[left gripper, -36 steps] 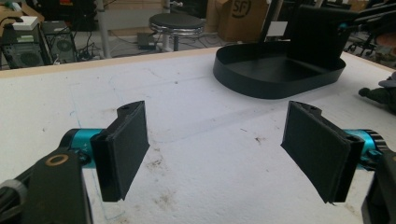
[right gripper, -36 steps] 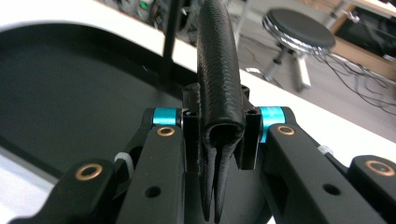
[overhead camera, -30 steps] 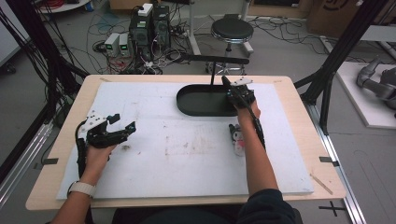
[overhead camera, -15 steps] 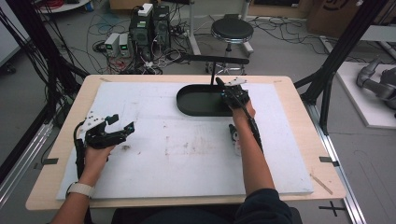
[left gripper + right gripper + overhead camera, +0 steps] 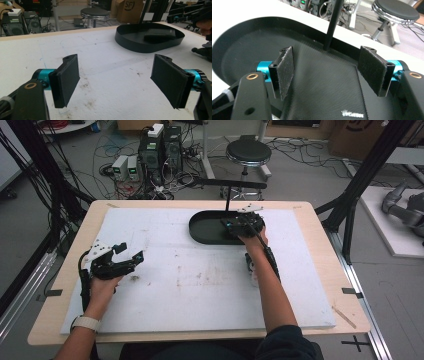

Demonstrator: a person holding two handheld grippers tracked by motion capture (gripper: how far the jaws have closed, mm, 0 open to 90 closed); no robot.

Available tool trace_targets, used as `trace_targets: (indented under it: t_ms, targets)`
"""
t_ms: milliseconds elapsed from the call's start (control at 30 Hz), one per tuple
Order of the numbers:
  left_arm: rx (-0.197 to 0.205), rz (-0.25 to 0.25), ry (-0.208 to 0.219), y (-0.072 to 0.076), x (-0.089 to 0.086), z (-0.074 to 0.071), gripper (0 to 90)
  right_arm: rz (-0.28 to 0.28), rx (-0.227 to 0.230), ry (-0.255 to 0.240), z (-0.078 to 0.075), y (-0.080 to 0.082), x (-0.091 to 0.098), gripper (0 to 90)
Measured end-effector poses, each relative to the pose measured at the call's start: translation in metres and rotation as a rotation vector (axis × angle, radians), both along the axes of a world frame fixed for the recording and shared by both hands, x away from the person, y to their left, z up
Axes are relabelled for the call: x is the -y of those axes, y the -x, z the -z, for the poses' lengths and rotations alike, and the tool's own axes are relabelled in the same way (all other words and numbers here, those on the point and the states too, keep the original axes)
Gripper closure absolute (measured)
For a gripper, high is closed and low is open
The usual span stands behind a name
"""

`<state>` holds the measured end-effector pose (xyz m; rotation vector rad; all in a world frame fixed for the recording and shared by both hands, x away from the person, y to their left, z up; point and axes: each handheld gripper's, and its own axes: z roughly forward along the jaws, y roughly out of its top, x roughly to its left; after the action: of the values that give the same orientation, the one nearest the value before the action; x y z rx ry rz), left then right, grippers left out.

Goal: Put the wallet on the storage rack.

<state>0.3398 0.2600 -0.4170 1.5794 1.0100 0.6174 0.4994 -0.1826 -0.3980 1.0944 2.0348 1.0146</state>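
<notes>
Two grippers in use. Left gripper (image 5: 131, 256) rests unmoved on the white mat (image 5: 165, 285), jaws spread, empty. Right gripper (image 5: 325, 71) has just released: jaws now apart over the black wallet (image 5: 324, 92), which lies in the black tray (image 5: 202, 227).

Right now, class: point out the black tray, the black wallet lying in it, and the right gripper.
black tray (image 5: 130, 41), left gripper view, on its near outer wall.
black wallet (image 5: 160, 33), left gripper view, on its top face.
right gripper (image 5: 325, 68), right gripper view, midway between its open fingertips, above the wallet.
</notes>
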Motion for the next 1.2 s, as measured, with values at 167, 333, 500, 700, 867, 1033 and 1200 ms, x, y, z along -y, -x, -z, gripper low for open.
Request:
trace_targets:
  t_ms: [167,333,500,700,867,1033,1200]
  targets:
    - [0.001,-0.005,0.003,0.001,-0.001,0.000,22.3,-0.017,0.001,-0.027,-0.009,0.005,0.010,30.3]
    - [0.002,-0.004,0.005,0.000,-0.001,0.000,22.3,-0.032,-0.002,-0.058,-0.017,0.012,0.022,30.3]
    - [0.004,-0.004,0.004,0.001,-0.001,0.000,22.3,-0.047,-0.024,-0.049,-0.022,0.016,0.030,41.6]
    - [0.005,-0.009,0.005,0.001,-0.002,0.000,22.3,-0.119,-0.192,0.040,-0.009,0.015,0.025,70.5]
    - [0.005,-0.008,0.006,0.001,-0.002,-0.001,22.3,-0.146,-0.291,0.088,0.008,0.009,0.011,72.7]
    - [0.004,-0.008,0.009,0.001,-0.002,0.000,22.3,-0.126,-0.217,0.036,0.002,0.006,0.007,64.2]
    - [0.007,-0.010,0.003,0.001,-0.003,-0.001,22.3,-0.125,-0.174,-0.018,-0.015,0.019,0.022,47.9]
